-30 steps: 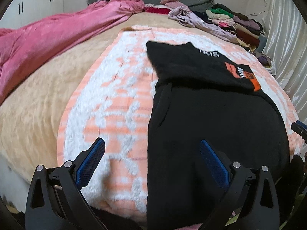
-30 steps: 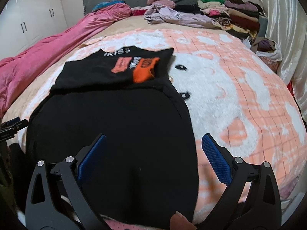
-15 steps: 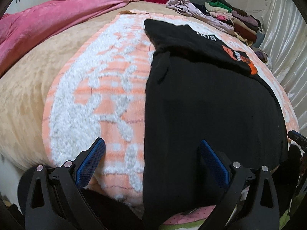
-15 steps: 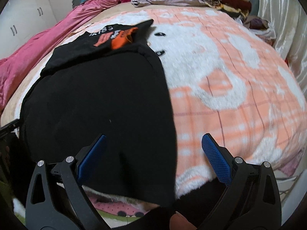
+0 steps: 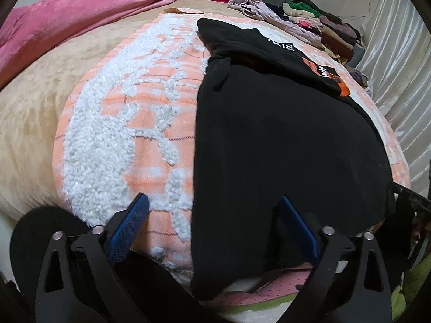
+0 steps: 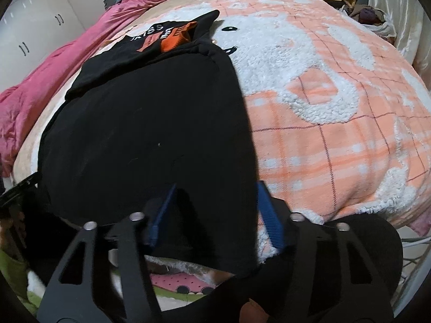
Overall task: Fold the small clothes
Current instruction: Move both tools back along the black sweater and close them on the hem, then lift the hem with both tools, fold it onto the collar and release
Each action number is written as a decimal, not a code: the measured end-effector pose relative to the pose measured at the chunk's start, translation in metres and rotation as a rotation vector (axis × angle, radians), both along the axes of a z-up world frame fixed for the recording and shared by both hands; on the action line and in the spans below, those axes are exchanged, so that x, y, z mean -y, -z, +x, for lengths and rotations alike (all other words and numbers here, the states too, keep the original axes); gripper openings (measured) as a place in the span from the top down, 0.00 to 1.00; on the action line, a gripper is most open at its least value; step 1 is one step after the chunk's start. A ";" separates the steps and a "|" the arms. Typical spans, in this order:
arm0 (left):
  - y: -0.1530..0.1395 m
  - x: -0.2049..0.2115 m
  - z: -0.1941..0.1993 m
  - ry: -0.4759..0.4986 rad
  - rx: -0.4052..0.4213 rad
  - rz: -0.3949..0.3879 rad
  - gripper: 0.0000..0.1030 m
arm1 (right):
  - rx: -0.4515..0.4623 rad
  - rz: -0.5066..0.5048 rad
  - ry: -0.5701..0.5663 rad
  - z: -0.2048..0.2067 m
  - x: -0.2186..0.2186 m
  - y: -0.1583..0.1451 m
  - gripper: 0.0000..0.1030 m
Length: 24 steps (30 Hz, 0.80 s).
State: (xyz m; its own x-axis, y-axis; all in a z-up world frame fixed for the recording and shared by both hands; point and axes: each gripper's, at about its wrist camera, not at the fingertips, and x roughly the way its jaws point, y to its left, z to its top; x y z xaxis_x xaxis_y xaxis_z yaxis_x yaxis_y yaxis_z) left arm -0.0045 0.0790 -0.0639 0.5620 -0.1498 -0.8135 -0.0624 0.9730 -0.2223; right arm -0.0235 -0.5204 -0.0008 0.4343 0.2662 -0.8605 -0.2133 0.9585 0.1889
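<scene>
A black shirt [image 5: 282, 148] lies flat on the peach and white blanket [image 5: 121, 123] on the bed. Its top part is already folded down, with the orange patch [image 6: 175, 39] showing at 12 o'clock. The bottom edge hangs a bit over the near side of the bed, at 6 o'clock.

The left gripper [image 5: 212, 226] is wide, and its fingers have just been closing a little. The shirt's bottom left corner sits between them, not pinched yet. The right gripper [image 6: 215, 212] is narrower. Its fingers have just been closing around the bottom right corner, but I cannot tell if they pinch it yet.

The shirt looks soft, light and floppy. It will sag and bunch if held in the middle. The two bottom corners look like the best places to hold, lifted together.
</scene>
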 end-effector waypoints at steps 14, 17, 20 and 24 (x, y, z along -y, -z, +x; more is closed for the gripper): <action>0.002 0.005 -0.007 0.035 -0.021 -0.086 0.52 | -0.004 0.016 -0.017 -0.003 0.006 0.001 0.84; 0.004 0.009 -0.004 0.039 -0.024 -0.076 0.47 | -0.012 0.013 -0.033 -0.004 0.005 0.005 0.78; 0.005 0.012 -0.003 0.048 -0.021 -0.070 0.42 | -0.018 0.032 -0.033 -0.003 0.007 0.007 0.78; 0.004 0.015 -0.004 0.044 -0.009 -0.038 0.60 | -0.017 0.043 -0.048 -0.004 0.008 0.002 0.95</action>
